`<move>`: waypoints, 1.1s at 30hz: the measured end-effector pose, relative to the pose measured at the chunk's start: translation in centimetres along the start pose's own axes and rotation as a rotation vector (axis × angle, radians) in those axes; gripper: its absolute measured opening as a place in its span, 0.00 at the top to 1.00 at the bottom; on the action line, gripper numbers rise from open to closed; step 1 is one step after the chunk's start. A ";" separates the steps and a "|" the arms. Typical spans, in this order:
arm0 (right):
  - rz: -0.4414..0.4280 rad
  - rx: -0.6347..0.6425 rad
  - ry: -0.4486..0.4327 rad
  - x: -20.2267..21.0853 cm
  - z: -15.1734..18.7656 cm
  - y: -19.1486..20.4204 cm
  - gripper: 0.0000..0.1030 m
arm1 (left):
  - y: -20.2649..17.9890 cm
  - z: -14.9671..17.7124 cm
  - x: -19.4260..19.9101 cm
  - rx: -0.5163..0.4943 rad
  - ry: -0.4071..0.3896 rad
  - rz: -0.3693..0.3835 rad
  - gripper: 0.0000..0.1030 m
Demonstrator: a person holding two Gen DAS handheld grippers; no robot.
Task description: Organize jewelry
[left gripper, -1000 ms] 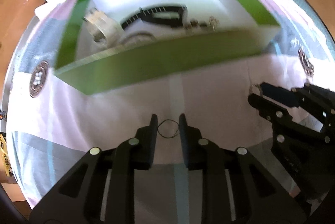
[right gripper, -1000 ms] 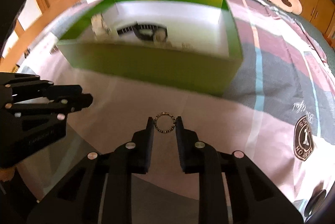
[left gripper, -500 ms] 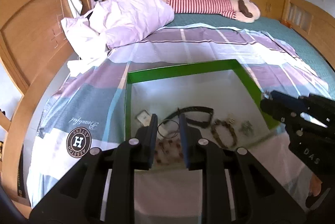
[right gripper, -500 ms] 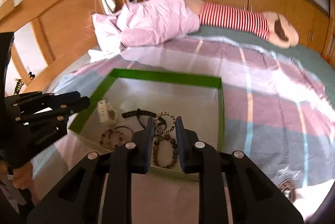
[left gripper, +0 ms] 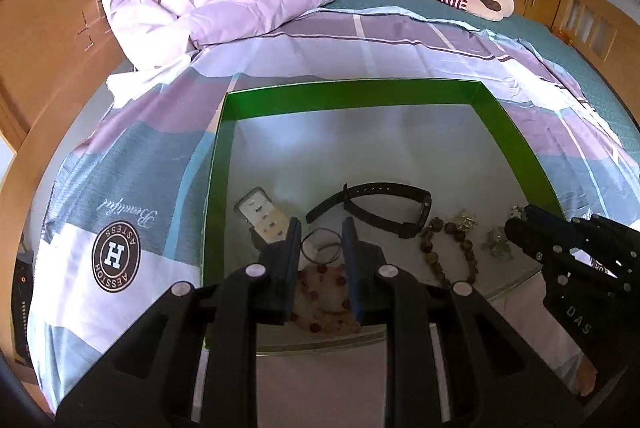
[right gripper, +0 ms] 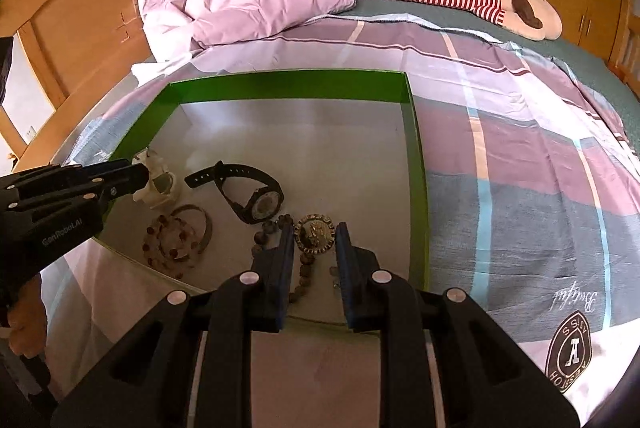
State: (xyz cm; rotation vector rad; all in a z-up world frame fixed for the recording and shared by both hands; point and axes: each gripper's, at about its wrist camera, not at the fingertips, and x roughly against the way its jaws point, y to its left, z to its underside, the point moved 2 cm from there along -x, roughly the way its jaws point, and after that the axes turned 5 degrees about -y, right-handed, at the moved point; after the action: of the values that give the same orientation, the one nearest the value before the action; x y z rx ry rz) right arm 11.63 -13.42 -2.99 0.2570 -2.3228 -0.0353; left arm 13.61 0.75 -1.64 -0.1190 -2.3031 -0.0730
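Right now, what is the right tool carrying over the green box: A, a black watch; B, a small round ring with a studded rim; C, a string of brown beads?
B: the right tool pinches a small studded ring above the green box.

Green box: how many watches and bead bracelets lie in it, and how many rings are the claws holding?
Watches: 2, black watch, white watch
Bead bracelets: 2, dark bracelet, reddish bracelet
Rings: 2, thin ring in left claw, studded ring in right claw
Total: 6
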 end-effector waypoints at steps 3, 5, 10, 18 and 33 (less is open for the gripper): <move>0.011 0.000 -0.010 0.2 -0.1 0.0 0.67 | -0.2 0.1 -0.1 -0.013 0.002 -0.006 0.79; -0.002 -0.016 -0.021 0.6 -0.3 -0.1 0.57 | -0.3 0.2 0.0 -0.021 -0.006 -0.018 0.74; -0.013 -0.029 -0.070 2.6 -0.9 0.1 0.27 | -0.6 0.1 1.4 -0.027 -0.045 -0.027 0.51; 0.057 0.009 -0.144 4.5 -1.4 0.6 0.04 | -1.3 -0.1 3.7 -0.045 -0.123 -0.033 0.21; 0.078 -0.003 -0.124 3.9 -1.1 0.2 0.03 | -0.9 0.0 3.2 -0.040 -0.099 -0.061 0.10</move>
State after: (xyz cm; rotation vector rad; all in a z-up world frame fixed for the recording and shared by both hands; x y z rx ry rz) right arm 9.79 -13.97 0.56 0.1667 -2.4543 -0.0168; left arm 11.35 0.04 0.70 -0.0735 -2.4045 -0.1473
